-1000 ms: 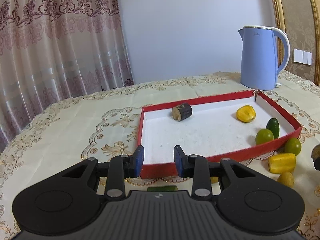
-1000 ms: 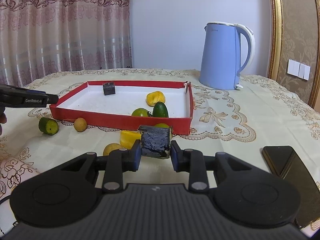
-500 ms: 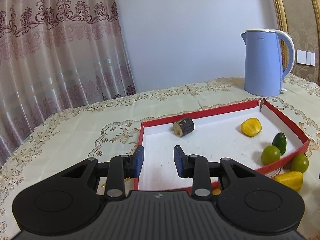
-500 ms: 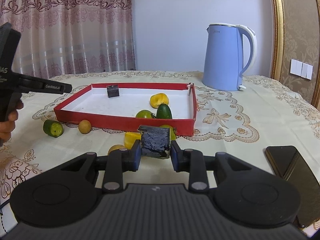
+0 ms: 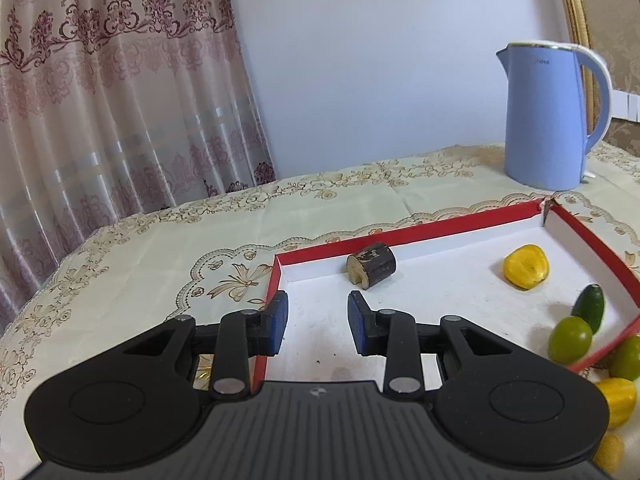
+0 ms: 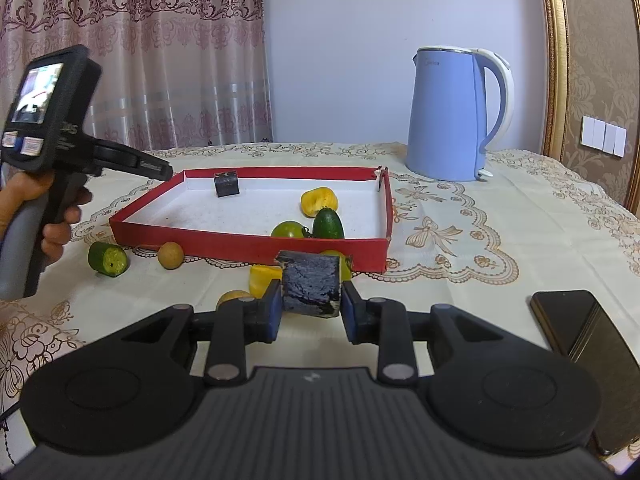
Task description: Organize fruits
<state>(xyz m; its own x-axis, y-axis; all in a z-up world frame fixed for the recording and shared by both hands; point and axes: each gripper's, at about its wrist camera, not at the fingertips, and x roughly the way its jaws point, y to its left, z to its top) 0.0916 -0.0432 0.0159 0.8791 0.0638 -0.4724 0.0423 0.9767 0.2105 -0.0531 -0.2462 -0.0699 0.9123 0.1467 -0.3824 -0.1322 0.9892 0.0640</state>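
The right gripper (image 6: 309, 311) is clamped on a dark, rough-skinned chunk (image 6: 311, 288) – blue pads pressed against both its sides – and holds it just short of the near wall of the red tray (image 6: 248, 245). The left gripper (image 5: 317, 322) is closed down with nothing between its pads (a bare gap shows white tray floor), poised over the tray's near-left corner; from the right wrist view you can see a hand (image 6: 44, 216) wrapped around its handle at the table's left edge.

Inside the tray, a dark log-like piece (image 5: 371, 271) lies against the far wall. A yellow fruit (image 5: 525, 267) sits towards the right wall, and a round green fruit (image 5: 570, 339) and a darker oval green one (image 5: 589, 308) touch each other at the near-right corner.

Outside, on the tablecloth (image 6: 500, 240) along the tray's near wall – a cut green piece (image 6: 107, 259) and a small tan ball (image 6: 171, 255) by the left end, a yellow piece (image 6: 262, 278) and another yellowish fruit (image 6: 232, 297) half hidden behind the right gripper's finger.

A blue kettle (image 6: 452, 114) stands beyond the tray's far-right corner. A dark phone (image 6: 580, 328) lies at the table's near-right edge.
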